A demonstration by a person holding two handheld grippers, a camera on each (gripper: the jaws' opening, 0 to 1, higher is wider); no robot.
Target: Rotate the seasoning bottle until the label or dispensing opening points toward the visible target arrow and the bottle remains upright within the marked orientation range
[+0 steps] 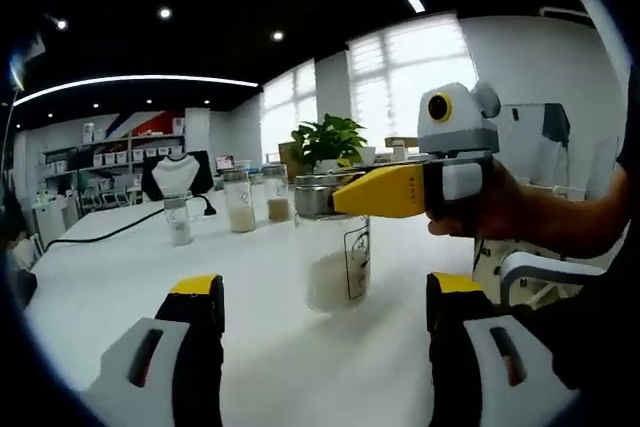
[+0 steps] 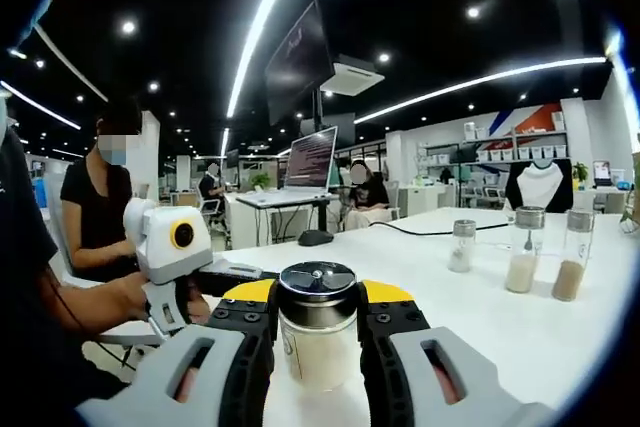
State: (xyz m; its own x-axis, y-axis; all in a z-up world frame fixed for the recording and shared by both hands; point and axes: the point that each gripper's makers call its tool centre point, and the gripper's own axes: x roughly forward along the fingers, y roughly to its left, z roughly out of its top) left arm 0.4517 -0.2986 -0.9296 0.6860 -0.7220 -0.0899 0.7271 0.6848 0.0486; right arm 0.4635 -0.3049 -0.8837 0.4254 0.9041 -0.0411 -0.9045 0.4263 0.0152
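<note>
In the right gripper view, the right tongs (image 2: 318, 332) are pinching the seasoning bottle (image 2: 317, 337) just below its shiny metal cap, yellow-tipped black jaws pressing on either side of the clear glass, which is holding pale powder. In the left gripper view, the left tongs (image 1: 325, 312) are standing spread and holding nothing, with that bottle (image 1: 334, 247) sitting upright on the smooth white counter (image 1: 120, 277) between and beyond them. Farther off, three more glass shaker jars (image 2: 530, 249) are standing in a loose row, a black cable (image 1: 110, 232) is trailing across the surface, and a leafy potted plant (image 1: 327, 140) is sitting near the bright windows.
</note>
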